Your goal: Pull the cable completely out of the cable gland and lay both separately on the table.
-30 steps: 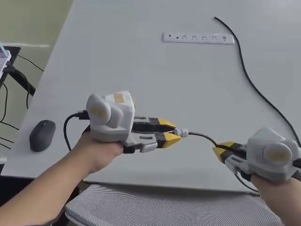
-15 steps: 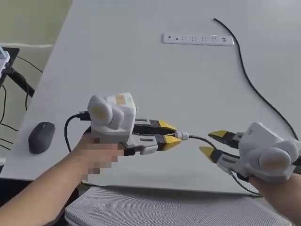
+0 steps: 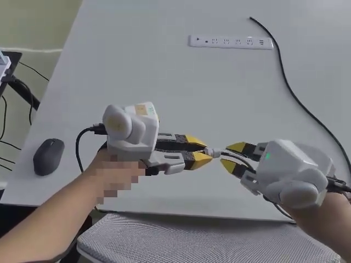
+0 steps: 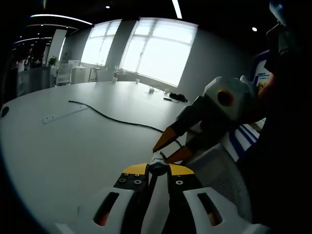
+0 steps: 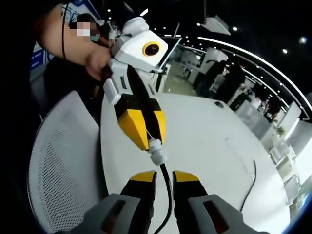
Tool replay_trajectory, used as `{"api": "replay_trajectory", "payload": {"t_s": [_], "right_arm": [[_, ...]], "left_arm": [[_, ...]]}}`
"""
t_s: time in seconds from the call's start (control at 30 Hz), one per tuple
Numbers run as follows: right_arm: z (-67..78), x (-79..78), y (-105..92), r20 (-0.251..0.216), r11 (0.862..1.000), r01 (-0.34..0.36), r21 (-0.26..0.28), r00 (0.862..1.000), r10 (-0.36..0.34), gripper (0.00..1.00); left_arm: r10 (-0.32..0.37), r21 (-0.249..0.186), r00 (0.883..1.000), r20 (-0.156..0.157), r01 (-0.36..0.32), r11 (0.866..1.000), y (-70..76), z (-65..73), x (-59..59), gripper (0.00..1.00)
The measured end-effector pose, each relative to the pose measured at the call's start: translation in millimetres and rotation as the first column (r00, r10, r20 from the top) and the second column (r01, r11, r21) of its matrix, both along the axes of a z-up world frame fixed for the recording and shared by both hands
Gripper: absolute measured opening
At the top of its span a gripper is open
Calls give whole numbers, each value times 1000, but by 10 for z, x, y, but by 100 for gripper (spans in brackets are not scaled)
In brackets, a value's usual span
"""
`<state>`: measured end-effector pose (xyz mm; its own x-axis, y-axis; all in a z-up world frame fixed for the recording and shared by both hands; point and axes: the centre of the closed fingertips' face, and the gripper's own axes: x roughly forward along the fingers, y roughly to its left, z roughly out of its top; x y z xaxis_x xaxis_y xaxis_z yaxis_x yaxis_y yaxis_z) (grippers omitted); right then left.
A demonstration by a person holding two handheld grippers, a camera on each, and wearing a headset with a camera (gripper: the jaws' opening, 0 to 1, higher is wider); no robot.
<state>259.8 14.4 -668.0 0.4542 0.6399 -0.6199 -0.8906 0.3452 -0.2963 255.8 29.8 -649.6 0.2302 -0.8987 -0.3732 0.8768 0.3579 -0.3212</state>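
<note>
The left gripper (image 3: 207, 152) is clamped on the gland (image 3: 215, 154) – the right gripper (image 3: 230, 156) stands released, jaws around the cable (image 5: 169, 190).

Open-plan office. Long white desk (image 3: 164, 82) with a white power strip (image 3: 231, 43) and its black cord (image 3: 296, 98), a computer mouse (image 3: 47, 156) at the edge, and a grey mesh office chair (image 3: 181, 241) pushed up to it. Left gripper view shows big windows (image 4: 156, 53); right gripper view shows ceiling light strips (image 5: 253, 51), more desks and people standing (image 5: 229, 80) in the background.
</note>
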Motion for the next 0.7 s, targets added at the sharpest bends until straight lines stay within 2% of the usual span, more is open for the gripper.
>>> {"api": "replay_trajectory", "payload": {"t_s": [0.1, 0.27, 0.5, 0.7], "right_arm": [[0, -5, 23, 10, 1000, -16, -20, 1000, 16, 5], [6, -10, 23, 26, 999, -33, -40, 999, 34, 1], [-34, -42, 13, 7, 998, -39, -46, 999, 40, 0], [-43, -3, -45, -20, 1000, 12, -26, 1000, -12, 0]], "left_arm": [[-2, 3, 1000, 9, 2, 1000, -8, 7, -3, 15], [-2, 3, 1000, 6, 2, 1000, -27, 7, -25, 15], [-10, 14, 1000, 9, 10, 1000, -42, -10, -54, 15], [-7, 9, 1000, 15, 7, 1000, -66, 20, -54, 15]]}}
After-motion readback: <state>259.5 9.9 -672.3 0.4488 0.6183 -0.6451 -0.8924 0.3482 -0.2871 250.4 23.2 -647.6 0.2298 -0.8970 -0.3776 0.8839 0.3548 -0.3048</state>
